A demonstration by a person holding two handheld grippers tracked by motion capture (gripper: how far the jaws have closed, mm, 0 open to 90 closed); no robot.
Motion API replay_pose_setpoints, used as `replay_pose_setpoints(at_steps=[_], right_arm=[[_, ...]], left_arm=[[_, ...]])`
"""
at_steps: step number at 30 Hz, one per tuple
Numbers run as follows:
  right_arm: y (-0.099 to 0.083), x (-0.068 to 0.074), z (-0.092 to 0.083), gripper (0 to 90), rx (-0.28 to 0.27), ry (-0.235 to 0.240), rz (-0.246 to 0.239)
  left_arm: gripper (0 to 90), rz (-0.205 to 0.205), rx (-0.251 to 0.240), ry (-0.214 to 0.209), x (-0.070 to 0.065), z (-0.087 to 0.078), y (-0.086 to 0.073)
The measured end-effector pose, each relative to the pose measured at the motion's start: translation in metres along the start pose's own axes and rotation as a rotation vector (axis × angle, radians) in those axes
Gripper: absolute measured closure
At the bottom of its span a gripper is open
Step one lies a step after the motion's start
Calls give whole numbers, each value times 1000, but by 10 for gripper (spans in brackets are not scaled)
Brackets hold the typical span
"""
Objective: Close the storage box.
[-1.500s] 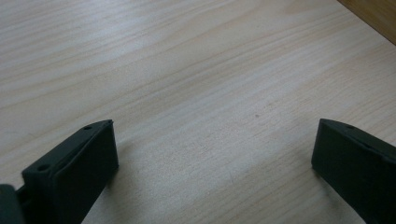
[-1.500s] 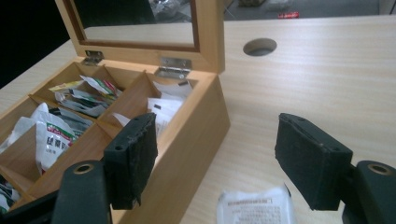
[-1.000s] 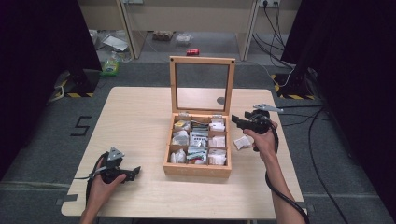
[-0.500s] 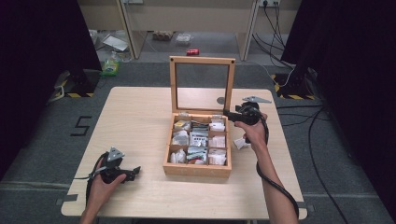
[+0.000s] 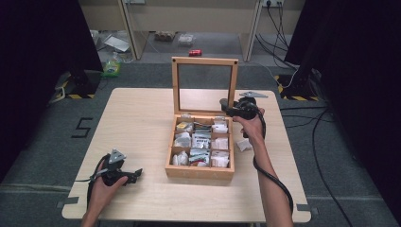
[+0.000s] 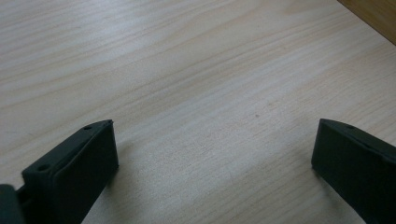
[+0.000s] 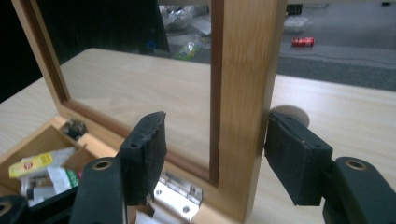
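- We hold the right gripper level at the back right corner of the wooden box, forearm reaching up along the box's side.
- Its jaws have just been closing and straddle the right post of the upright lid. One pad stands clear; the other seems just beside the wood, though we cannot tell if it touches.
- Our left gripper rests on the table, jaws spread wide with bare wood between them.

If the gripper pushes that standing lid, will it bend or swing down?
The lid looks like a stiff wooden frame, so it probably won't bend. A metal hinge joins it to the box, so a push would likely swing it shut.
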State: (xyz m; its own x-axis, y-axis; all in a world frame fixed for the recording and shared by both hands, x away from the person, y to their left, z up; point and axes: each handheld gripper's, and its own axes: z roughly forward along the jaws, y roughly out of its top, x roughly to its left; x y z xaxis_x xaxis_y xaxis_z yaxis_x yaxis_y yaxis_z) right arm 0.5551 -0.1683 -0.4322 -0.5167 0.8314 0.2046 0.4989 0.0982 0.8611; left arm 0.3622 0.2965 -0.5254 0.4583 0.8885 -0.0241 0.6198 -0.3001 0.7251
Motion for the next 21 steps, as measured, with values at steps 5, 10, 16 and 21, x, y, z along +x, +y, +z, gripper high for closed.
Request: replay_pose_setpoints(at_steps=[5,10,16,21], right_arm=[[9,-1,3,434,-15,20,-2],[11,0,5,462,-5,9,-18],[15,-1,5,466,-12,13,-34],[17,1,3,499,0,-7,-55]], left_arm=[[0,0,0,0,0,0,0],[0,1,0,1,0,0,0],[0,0,0,0,0,0,0],[0,0,0,0,0,0,0]])
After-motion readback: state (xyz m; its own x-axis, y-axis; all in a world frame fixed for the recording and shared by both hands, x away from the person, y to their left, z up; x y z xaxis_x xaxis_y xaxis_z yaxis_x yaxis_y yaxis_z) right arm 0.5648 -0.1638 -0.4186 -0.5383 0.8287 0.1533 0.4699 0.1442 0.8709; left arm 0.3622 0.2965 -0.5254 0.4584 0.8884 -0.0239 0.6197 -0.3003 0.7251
